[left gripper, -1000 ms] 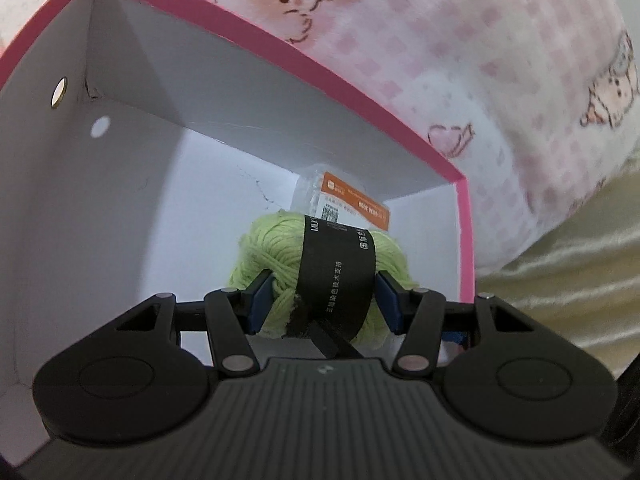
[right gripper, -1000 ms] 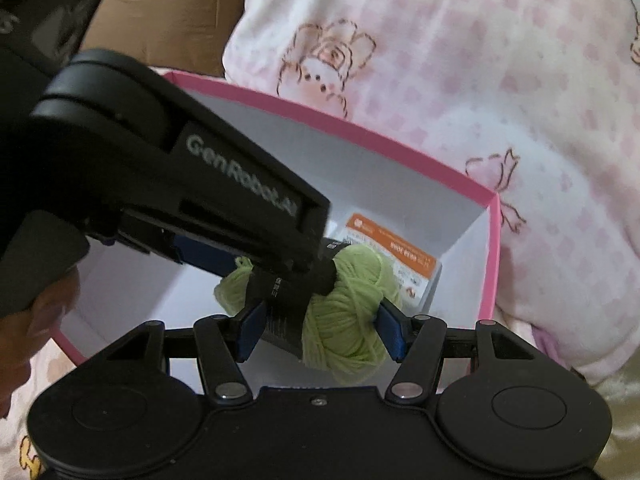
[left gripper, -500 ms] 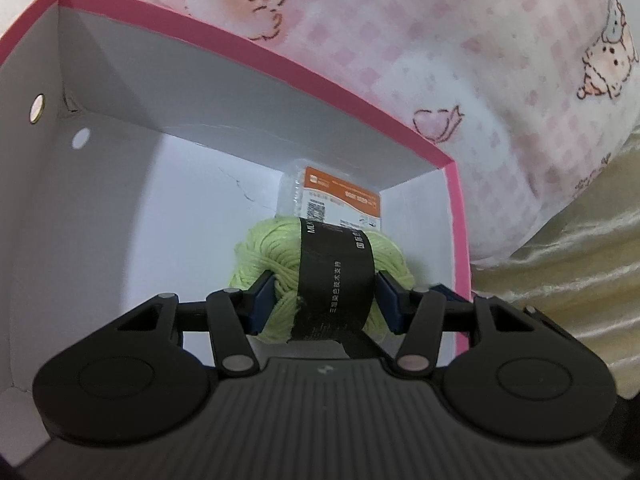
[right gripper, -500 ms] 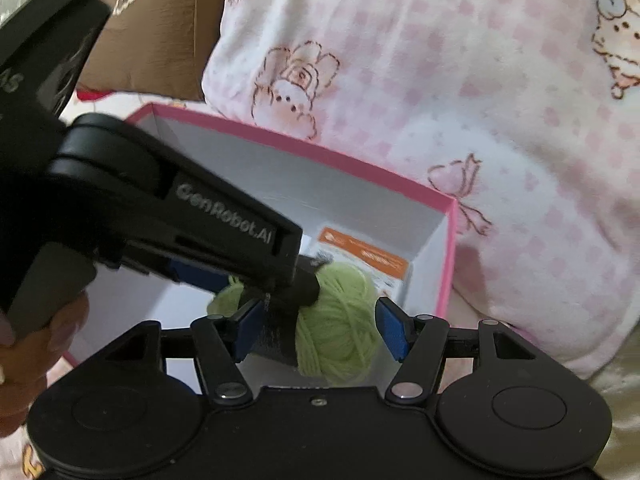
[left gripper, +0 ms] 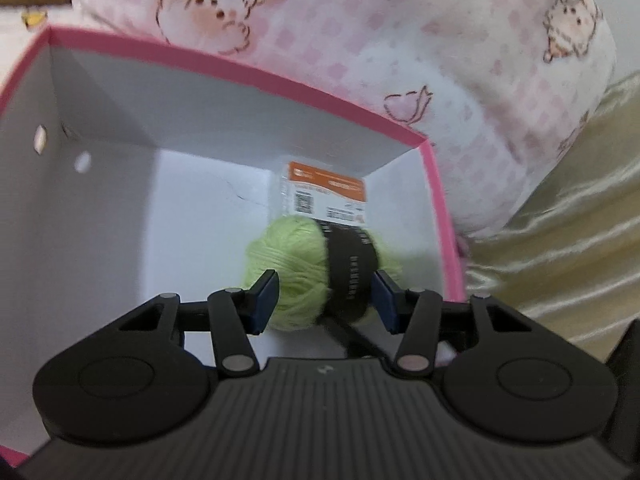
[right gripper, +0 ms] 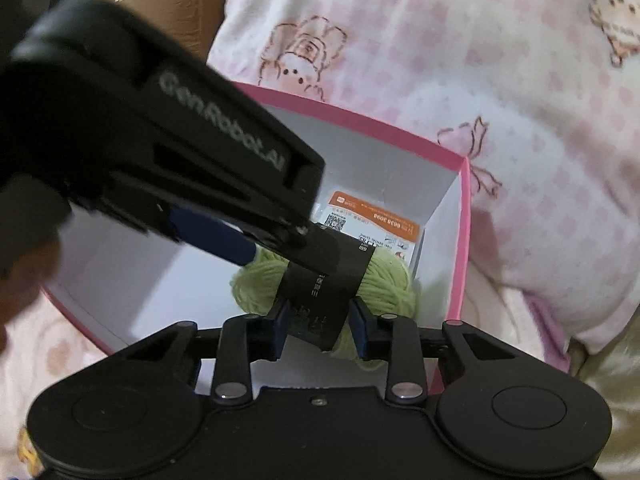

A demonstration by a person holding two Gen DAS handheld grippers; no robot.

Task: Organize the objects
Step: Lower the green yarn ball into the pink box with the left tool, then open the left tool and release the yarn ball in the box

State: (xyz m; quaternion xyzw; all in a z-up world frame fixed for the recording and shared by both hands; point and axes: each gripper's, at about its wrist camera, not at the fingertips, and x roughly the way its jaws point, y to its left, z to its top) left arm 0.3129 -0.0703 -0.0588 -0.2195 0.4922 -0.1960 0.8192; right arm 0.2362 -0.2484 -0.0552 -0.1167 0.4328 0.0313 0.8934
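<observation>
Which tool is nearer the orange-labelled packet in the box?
Left. The left tool reaches over the yarn ball, its tip almost at the packet; the right tool sits at the near side, with the yarn ball between it and the packet.

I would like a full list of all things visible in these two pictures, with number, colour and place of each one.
yarn ball: one, light green with a black paper band, inside the box near its right wall.
box: one, pink outside, white inside, open, on the bedding.
packet: one, white with an orange strip and a code, against the far wall behind the yarn.
pillow: one, pink check with cartoon animals, behind the box.
satin cloth: one, pale gold, right of the box.
left gripper: black, blue pads, open around the yarn.
right gripper: black, blue pads, at the yarn's band; grip unclear.
</observation>
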